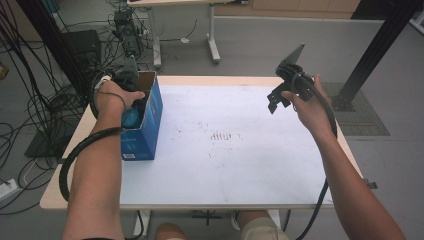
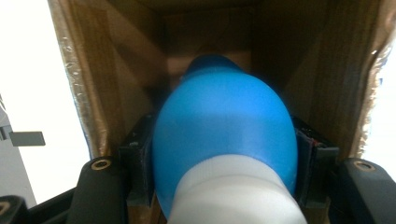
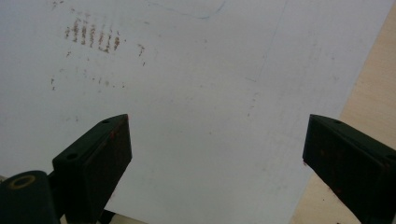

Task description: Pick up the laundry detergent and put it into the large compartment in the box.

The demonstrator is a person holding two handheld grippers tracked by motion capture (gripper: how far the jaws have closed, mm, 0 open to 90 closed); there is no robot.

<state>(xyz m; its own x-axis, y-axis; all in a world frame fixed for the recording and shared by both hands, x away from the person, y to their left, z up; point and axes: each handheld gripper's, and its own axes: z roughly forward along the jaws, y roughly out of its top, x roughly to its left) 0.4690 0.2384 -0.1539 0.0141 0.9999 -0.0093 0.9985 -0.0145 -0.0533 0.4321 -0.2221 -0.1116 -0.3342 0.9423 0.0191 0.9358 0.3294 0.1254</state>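
A blue open-topped cardboard box [image 1: 148,127] stands at the table's left side. The person's left hand [image 1: 114,95] reaches down into it. Inside the box's brown walls [image 2: 107,79], my left gripper [image 2: 224,156] is shut on a rounded blue object with a white end [image 2: 224,116], its pads pressed against both sides. A patch of that blue object [image 1: 131,118] shows below the hand. My right gripper [image 1: 276,100] is held in the air over the table's far right. It stands open [image 3: 215,149], with nothing between its jaws and only the sheet below.
A white sheet [image 1: 230,150] with faint brown marks [image 3: 93,35] covers most of the wooden table [image 1: 85,125]. Its bare wood edge [image 3: 373,88] runs along the right. Cables and equipment lie on the floor to the left, and another table's legs stand behind.
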